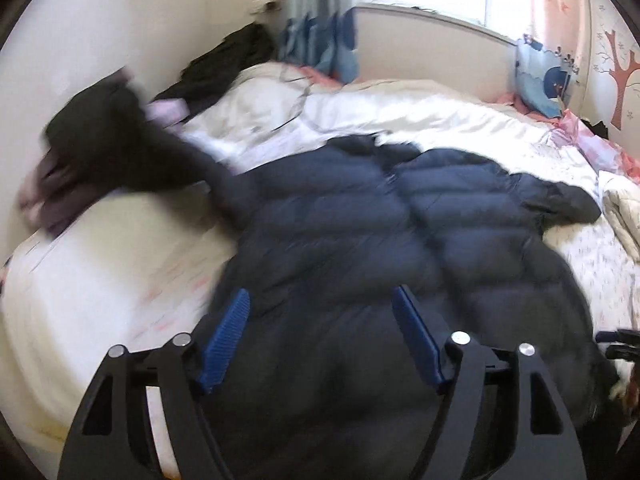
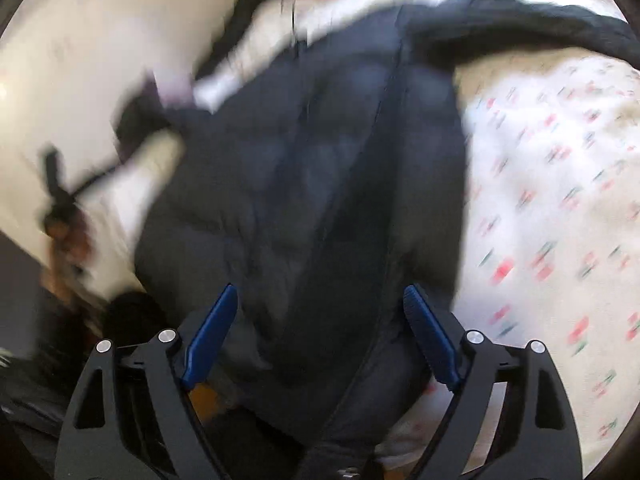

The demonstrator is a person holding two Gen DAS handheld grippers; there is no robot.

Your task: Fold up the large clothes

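A dark navy puffer jacket [image 1: 380,232] lies spread front-up on the bed, its zip running down the middle. Its left sleeve [image 1: 120,148] stretches out blurred toward the wall, and the right sleeve [image 1: 560,200] lies bent on the sheet. My left gripper [image 1: 320,292] hovers open over the jacket's lower body with nothing pinched between the blue pads. In the right wrist view the jacket [image 2: 320,160] fills the centre. My right gripper [image 2: 320,289] stands open above its hem, the fabric below the pads and not clamped.
A white duvet [image 1: 360,112] is bunched behind the jacket. The floral sheet [image 2: 540,200] shows to the right. Dark clothes [image 1: 232,56] are heaped in the back left corner by the wall, under a curtained window. A blue pillow [image 1: 544,76] leans at the back right.
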